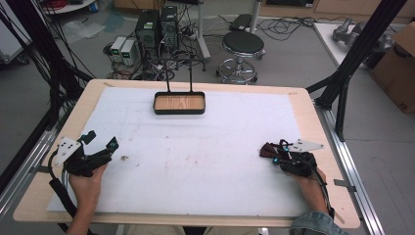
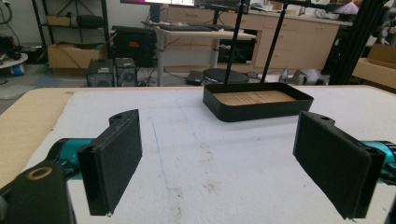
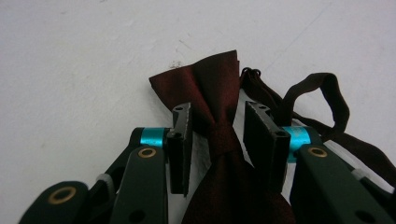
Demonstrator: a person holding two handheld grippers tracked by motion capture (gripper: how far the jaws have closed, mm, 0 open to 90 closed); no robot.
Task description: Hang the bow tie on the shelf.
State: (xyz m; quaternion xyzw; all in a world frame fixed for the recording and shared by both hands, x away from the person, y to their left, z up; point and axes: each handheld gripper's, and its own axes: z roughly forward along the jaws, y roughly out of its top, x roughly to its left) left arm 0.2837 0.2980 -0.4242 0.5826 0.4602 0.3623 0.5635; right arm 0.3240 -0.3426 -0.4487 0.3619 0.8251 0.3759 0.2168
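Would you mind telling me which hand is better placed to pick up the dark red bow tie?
Right: its claw already straddles the bow tie; the left claw hangs open across the table.

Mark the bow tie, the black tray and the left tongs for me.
bow tie point(image 3: 219, 98): right gripper view, its dark red centre.
black tray point(image 1: 179, 112): high view, near wall.
left tongs point(image 2: 219, 161): left gripper view, midway between the tips.
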